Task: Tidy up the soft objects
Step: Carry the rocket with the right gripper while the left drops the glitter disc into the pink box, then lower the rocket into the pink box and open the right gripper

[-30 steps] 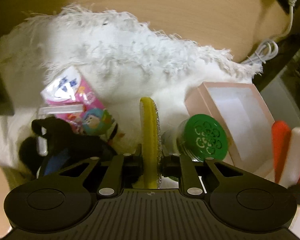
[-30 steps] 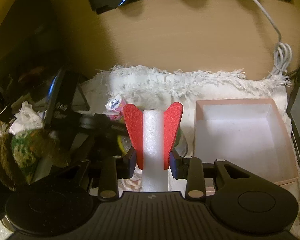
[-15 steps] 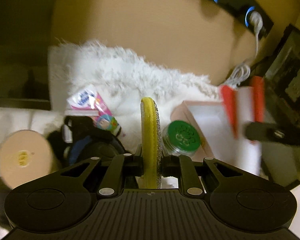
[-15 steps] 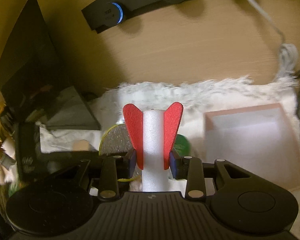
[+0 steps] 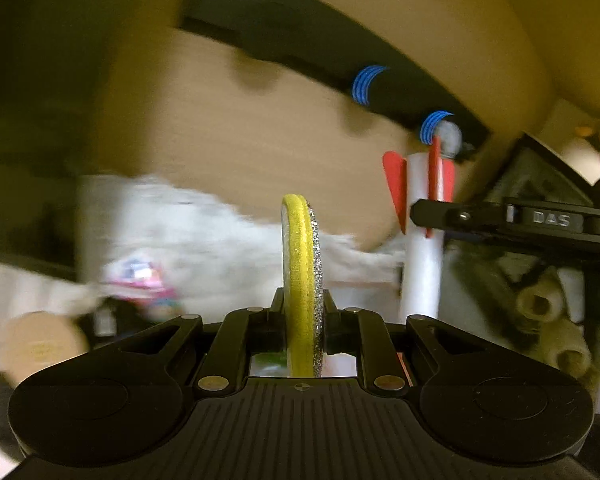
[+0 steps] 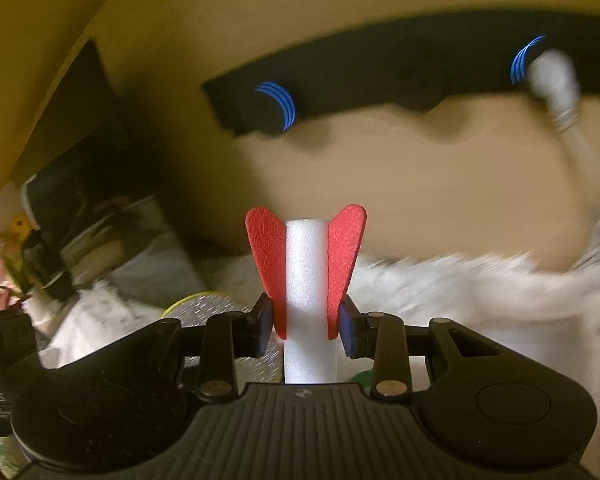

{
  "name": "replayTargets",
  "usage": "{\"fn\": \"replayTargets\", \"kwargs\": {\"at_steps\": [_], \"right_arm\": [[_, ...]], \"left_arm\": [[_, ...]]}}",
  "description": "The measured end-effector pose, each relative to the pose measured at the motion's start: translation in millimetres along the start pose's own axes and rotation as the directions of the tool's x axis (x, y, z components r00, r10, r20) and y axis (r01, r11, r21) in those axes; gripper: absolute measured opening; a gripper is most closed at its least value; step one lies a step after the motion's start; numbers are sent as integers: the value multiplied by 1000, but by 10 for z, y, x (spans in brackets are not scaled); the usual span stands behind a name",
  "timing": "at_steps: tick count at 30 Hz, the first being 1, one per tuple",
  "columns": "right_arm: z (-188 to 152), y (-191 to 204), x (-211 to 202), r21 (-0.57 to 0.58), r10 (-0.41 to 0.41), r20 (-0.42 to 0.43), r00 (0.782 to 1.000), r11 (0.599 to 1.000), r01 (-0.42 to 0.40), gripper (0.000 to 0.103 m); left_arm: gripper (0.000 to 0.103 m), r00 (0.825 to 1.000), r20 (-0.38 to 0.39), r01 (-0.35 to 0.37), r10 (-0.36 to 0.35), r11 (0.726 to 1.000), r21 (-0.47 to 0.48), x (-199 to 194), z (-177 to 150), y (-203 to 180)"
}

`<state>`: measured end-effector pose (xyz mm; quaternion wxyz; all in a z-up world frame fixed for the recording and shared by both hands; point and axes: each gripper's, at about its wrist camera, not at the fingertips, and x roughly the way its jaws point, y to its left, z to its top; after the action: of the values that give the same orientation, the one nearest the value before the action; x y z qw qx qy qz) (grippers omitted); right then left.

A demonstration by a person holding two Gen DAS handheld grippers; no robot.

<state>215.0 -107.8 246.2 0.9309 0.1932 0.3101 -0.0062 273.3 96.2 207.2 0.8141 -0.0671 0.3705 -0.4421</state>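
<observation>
Left jaws: clamped tight on a thin yellow sponge pad (image 5: 300,280), gripped on edge between them.
Left gripper (image 5: 300,316): tilted downward, its black body filling the lower part of its own view.
Sponge pad, detail: stood upright; yellow foam on the left face, silver glittery scourer layer on the right face; its rounded top rose well above the fingers.
Right jaws: pressed against a white foam rocket (image 6: 306,300), blue pads squeezing the red fins (image 6: 266,256) against the white tube.
Right gripper (image 6: 306,322): also tilted downward; in the left view it entered from the right edge with the rocket standing upright in it.
Rocket, detail: white cylinder, red fins either side, blunt top end up; lower end ran down behind the gripper body.
Seen across: the pad's silver face (image 6: 208,308) showed low and left of the rocket in the right view.
Below both: a shaggy white rug (image 5: 180,232) on a pale wooden surface (image 6: 420,200), blurred.
On the rug, left view: a pink printed packet (image 5: 140,280), blurred; contents could not be told.
Left edge, left view: a round tan disc (image 5: 40,344), blurred.
Behind: a black power strip (image 6: 380,76) with blue light rings and a white plug (image 6: 552,80) with its cable.
Right side, left view: pale foam tubes (image 5: 540,304) lying stacked, open ends toward the camera.
</observation>
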Motion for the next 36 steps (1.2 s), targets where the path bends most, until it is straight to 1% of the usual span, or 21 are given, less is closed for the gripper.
{"fn": "replayTargets", "kwargs": {"at_steps": [3,4,6,7,8,9,10,11,13,14,16,18,20,21,23,26,28,29,31,34,36], "right_arm": [[42,-222,-249,-13,-88,42,995,996,89,33],[39,-329,-324,-11,-127,47,991,992,127,33],[24,-568,-434,10,-204,43,978,979,204,33],[21,-696,-456,29,-237,35,971,971,236,36],[20,-845,-462,52,-267,17,964,963,266,39],[22,-996,-430,77,-290,-19,957,954,291,42],[8,-1160,-391,97,-311,-64,948,944,316,48],[-14,-1295,-315,114,-328,-106,939,934,339,48],[-104,-1542,-186,153,-364,-175,915,908,391,48],[-158,-1591,-152,164,-374,-184,909,900,403,48],[-293,-1667,-199,187,-366,-164,916,900,393,49],[-404,-1671,-273,189,-359,-134,924,906,380,49],[-488,-1590,-314,165,-377,-104,921,906,389,51],[-542,-1540,-326,139,-391,-87,916,906,400,54],[-695,-1412,-340,60,-421,-45,906,904,424,62],[-930,-1306,-281,-31,-478,5,879,878,478,62],[-1024,-1351,-167,-12,-483,-11,876,876,483,62],[-1059,-1411,-111,18,-472,-25,881,881,472,62],[-1096,-1568,30,83,-467,-47,883,879,469,60],[-1098,-1748,356,114,-493,-82,866,859,500,55],[-1092,-1800,626,82,-527,-116,842,839,537,49]], "left_arm": [[18,994,-26,111,-111,994,13,313,45,-324],[18,988,-26,154,-153,988,14,438,57,-434],[19,969,-13,245,-245,970,-8,721,70,-601],[20,962,-7,274,-275,961,-24,892,50,-664],[21,961,-21,274,-274,961,-30,1113,0,-712],[20,968,-66,240,-241,970,-32,1313,-56,-754],[20,976,-126,175,-177,984,-29,1522,-134,-784],[20,980,-148,132,-133,991,-18,1629,-207,-788],[20,985,-141,95,-95,995,-6,1676,-307,-748],[20,988,-130,85,-86,996,-15,1654,-341,-705],[20,991,-118,62,-68,997,-53,1580,-341,-601],[20,993,-121,3,-15,995,-97,1460,-334,-457],[20,992,-128,-20,5,993,-113,1233,-390,-325],[20,993,-116,-24,11,993,-115,1094,-448,-262],[20,996,-69,-60,51,989,-132,790,-607,-119],[20,996,-19,-88,86,981,-175,375,-784,49],[20,995,22,-92,98,978,-189,96,-913,158],[20,994,33,-101,109,978,-183,4,-973,186],[20,986,40,-153,161,976,-157,-168,-1094,243],[20,971,30,-232,237,964,-130,-306,-1235,330],[20,963,13,-265,270,952,-154,-419,-1350,477]]}}
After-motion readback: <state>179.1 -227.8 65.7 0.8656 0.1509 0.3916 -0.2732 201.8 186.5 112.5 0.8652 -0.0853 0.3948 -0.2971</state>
